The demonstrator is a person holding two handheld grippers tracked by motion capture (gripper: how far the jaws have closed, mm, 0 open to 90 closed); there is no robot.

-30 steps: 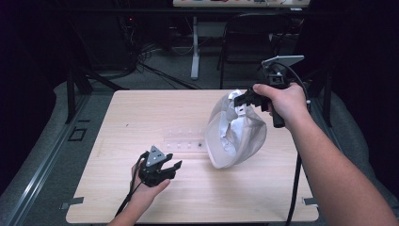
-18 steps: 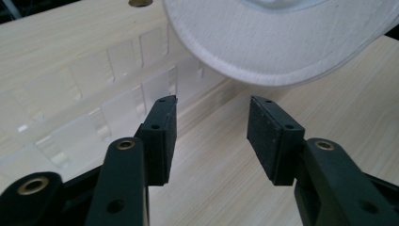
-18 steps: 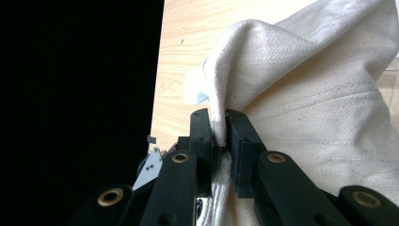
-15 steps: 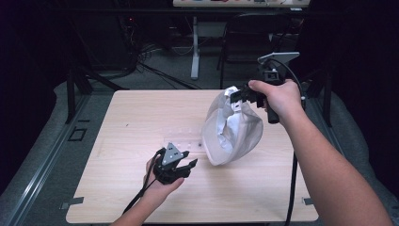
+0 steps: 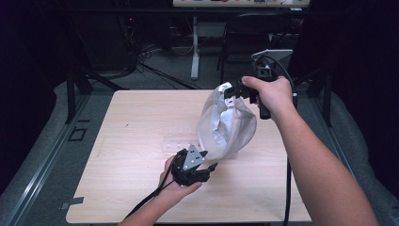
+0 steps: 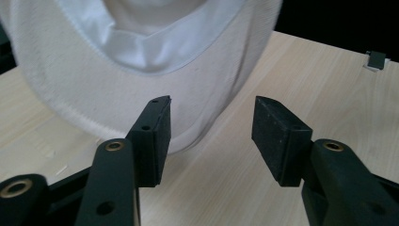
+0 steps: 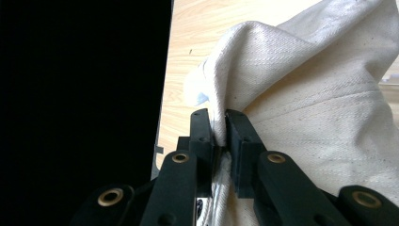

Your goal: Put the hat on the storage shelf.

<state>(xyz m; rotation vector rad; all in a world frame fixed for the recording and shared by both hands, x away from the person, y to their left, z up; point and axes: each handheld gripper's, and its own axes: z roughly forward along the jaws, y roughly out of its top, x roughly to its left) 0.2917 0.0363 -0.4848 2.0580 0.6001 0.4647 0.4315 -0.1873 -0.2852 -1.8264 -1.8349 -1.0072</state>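
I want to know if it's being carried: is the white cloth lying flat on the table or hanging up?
Hanging up. The right gripper pinches the white cloth at its top, and it droops bunched toward the table.

Left gripper closing in on the bag

The left gripper is sliding across the table toward the hanging cloth bag's bottom, jaws apart.

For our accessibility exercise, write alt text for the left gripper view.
A left hand-held gripper with open black jaws points at the lower edge of a white cloth bag hanging just above a light wooden table.
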